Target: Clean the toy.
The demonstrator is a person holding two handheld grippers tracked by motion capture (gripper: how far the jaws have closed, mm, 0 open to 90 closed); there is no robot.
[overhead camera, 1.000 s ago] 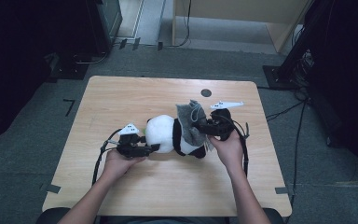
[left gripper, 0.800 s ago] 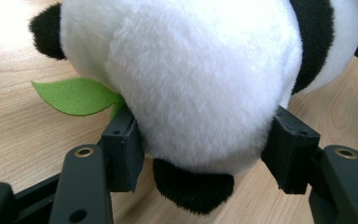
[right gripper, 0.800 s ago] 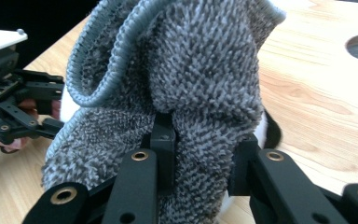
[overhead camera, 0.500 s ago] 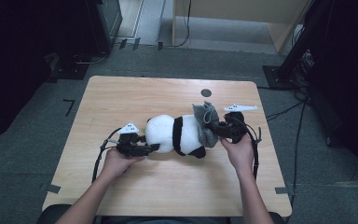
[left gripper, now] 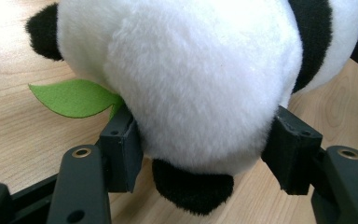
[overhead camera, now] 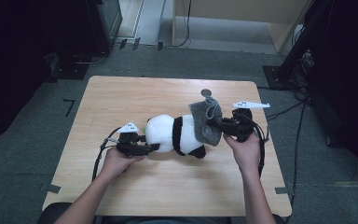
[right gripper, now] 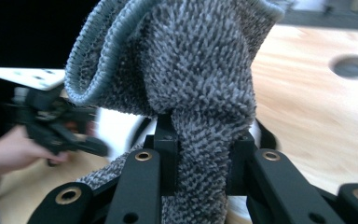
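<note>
High view: my left gripper (overhead camera: 154,148) clamps the panda (overhead camera: 175,135) steady — my right gripper (overhead camera: 213,124), pinching the grey cloth (overhead camera: 205,119), works at its far-right end.

The left gripper (overhead camera: 153,148) lay low and level, its jaws pointing toward the right gripper (overhead camera: 213,125) and clamped on the white plush head (left gripper: 191,79) between them. The right gripper faced it, its jaws having just closed further, pinching a fold of grey knit cloth (right gripper: 196,88). Both forearms reached forward, a hand (overhead camera: 116,161) behind each tool.
</note>
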